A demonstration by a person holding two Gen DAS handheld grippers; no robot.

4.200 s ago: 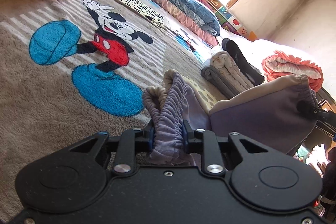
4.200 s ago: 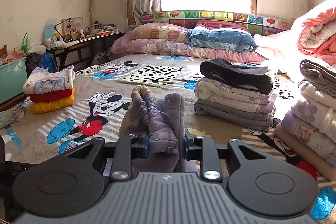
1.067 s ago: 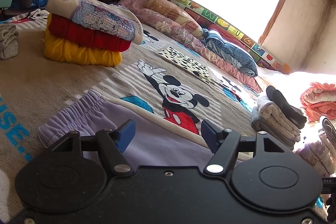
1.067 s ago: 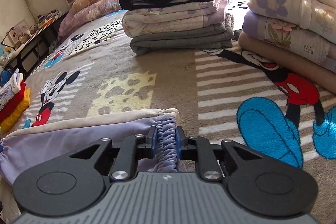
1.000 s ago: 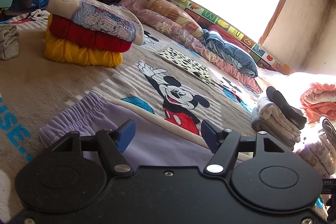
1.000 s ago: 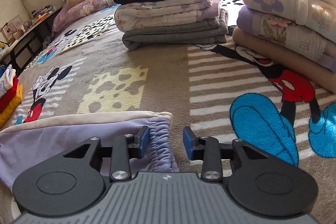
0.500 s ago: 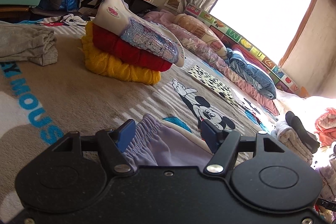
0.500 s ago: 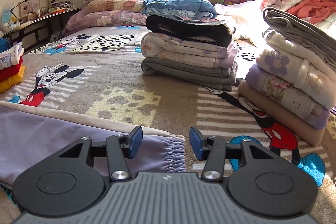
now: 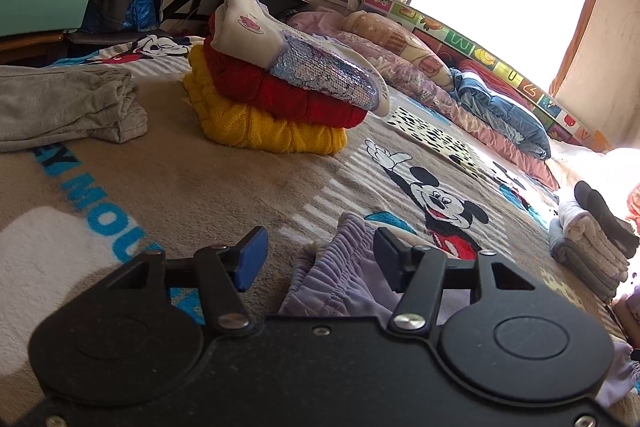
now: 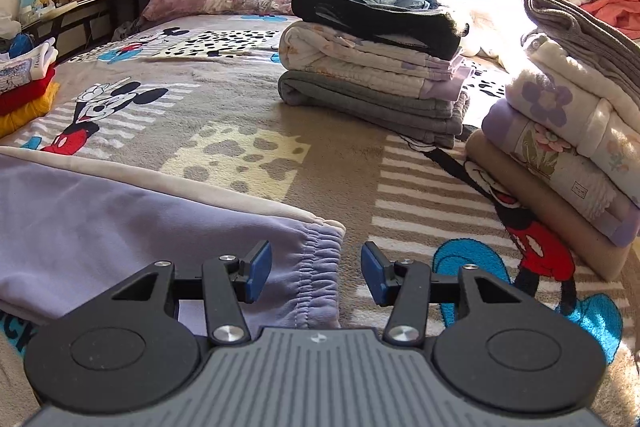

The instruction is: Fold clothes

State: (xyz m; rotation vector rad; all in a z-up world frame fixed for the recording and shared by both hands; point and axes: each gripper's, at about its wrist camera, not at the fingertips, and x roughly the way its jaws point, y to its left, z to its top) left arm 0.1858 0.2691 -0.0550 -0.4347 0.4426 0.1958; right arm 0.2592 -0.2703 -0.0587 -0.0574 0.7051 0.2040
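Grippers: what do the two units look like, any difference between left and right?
Both are black, two-finger linkages with silver pivot screws and blue pads. The left gripper has a smooth matte black body with round caps. The right gripper has a grey ribbed centre plate. No cables, hands or sleeves visible.

You have two grippers, left (image 9: 320, 259) and right (image 10: 316, 273), one lilac garment (image 10: 120, 223), and three folded stacks — one at the left edge (image 10: 24, 87), one upper centre (image 10: 376, 67), one at right (image 10: 568, 131) — plus one grey garment (image 9: 64, 111).
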